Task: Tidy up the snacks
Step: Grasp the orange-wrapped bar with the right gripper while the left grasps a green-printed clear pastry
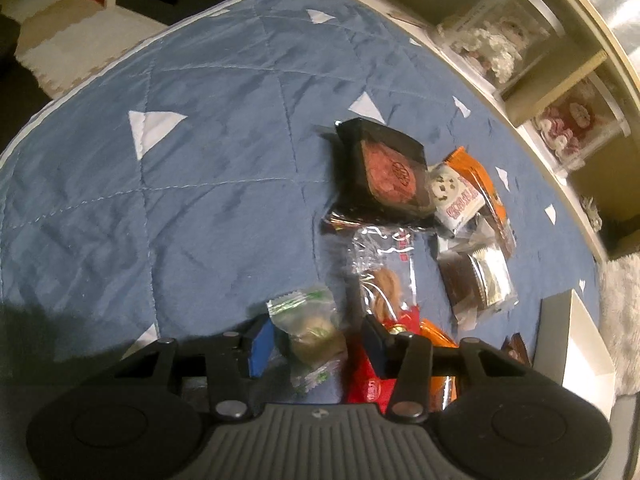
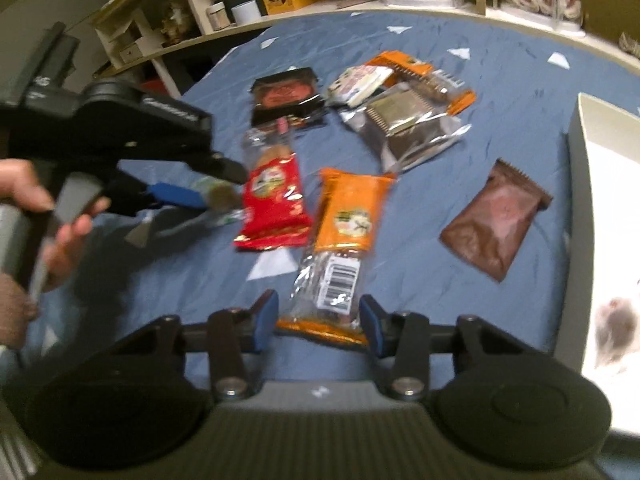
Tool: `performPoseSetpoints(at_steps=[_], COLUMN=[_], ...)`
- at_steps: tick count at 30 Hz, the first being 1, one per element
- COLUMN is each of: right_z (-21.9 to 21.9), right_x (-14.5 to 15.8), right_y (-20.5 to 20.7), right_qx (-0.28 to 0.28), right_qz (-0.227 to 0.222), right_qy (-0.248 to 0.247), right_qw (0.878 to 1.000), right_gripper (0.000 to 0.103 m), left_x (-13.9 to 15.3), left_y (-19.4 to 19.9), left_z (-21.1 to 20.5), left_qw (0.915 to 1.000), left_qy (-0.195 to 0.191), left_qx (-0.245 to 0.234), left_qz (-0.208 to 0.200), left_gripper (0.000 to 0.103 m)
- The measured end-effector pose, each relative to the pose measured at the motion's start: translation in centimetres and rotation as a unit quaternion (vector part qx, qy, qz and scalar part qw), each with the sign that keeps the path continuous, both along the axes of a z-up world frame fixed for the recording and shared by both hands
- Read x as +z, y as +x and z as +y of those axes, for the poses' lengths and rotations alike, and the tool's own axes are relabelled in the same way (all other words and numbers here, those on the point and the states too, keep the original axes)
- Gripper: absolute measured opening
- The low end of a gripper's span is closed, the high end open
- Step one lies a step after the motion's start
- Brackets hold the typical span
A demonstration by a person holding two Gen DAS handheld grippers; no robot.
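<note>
Both hand-held grippers open — left hand-held gripper (image 1: pixel 316 340) straddles green-sealed packet (image 1: pixel 314 330).

Left wrist view looked down along its own fingers (image 1: pixel 260 344) from close above the blue quilt (image 1: pixel 180 184), facing the shelves (image 1: pixel 560 92) at the far edge. Right wrist view sat low and near, aimed across the same quilt toward the shelves, catching the left gripper (image 2: pixel 224 188) at its left side. Shared by both: red packet (image 1: pixel 366 380) (image 2: pixel 276 208), black packet (image 1: pixel 384 168) (image 2: pixel 286 96), white box (image 1: pixel 576 344) (image 2: pixel 600 168)
</note>
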State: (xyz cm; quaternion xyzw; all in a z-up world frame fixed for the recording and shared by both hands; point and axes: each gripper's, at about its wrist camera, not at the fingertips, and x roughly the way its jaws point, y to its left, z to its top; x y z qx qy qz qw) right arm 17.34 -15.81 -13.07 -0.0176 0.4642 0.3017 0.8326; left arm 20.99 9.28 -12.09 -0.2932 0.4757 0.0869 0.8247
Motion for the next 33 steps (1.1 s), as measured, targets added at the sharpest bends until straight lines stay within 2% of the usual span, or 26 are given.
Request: performPoseSetpoints(at_steps=[1, 4, 5, 7, 10, 16, 20, 24, 25, 27, 29, 33], right_z=[0.0, 0.0, 0.0, -0.1, -0.5, -0.9, -0.8, -0.7, -0.5, 0.1, 0.4, 0.7], right_x=[0.1, 0.5, 0.7, 0.9, 1.1, 0.7, 0.1, -0.6, -0.7, -1.0, -1.5, -2.3], right_y=[-0.2, -0.8, -1.0, -1.0, -0.7, 0.5, 1.3, 2.2, 2.4, 2.9, 3.4, 3.9], right_qx=[0.003, -0.004, -0.012, -0.028, -0.057, -0.074, -0.087, -0.114, -0.118, -0.122, -0.130, -0.142], right_qz=[0.007, 0.012, 0.005, -0.001, -0.006, 0.002, 0.017, 0.025, 0.025, 0.026, 0.029, 0.041], right_qy=[0.005, 0.005, 0.002, 0.002, 0.009, 0.025, 0.040, 0.055, 0.054, 0.053, 0.050, 0.042], right_qw=[1.000, 1.000, 1.000, 1.000, 0.998, 0.997, 0.995, 0.992, 0.991, 0.991, 0.990, 0.988], right_gripper=[0.041, 0.041, 0.044, 0.056, 0.064, 0.069, 0.069, 0.069, 0.069, 0.069, 0.069, 0.066], left_x=[0.0, -0.1, -0.1, -0.1, 0.1, 0.5, 1.4, 1.5, 1.5, 1.5, 1.4, 0.6], left_y=[0.0, 0.2, 0.2, 0.2, 0.1, 0.0, -0.1, -0.7, -0.9, -1.1, -1.3, -1.1], left_z=[-0.1, -0.3, -0.3, -0.2, -0.1, -0.3, -1.3, -2.8, -3.2, -3.8, -4.0, -4.0], left_qw=[1.0000, 0.9998, 0.9998, 0.9997, 0.9993, 0.9952, 0.9811, 0.9598, 0.9544, 0.9495, 0.9502, 0.9607], left_qy=[0.004, 0.014, 0.017, 0.021, 0.029, 0.068, 0.129, 0.174, 0.187, 0.200, 0.205, 0.194], left_qx=[-0.003, -0.011, -0.014, -0.016, -0.024, -0.068, -0.143, -0.218, -0.231, -0.240, -0.233, -0.196], left_qz=[0.000, -0.002, -0.002, 0.001, 0.006, 0.016, 0.021, 0.029, 0.030, 0.028, 0.027, 0.035], left_gripper=[0.049, 0.049, 0.048, 0.042, 0.032, 0.030, 0.030, 0.031, 0.031, 0.031, 0.032, 0.035])
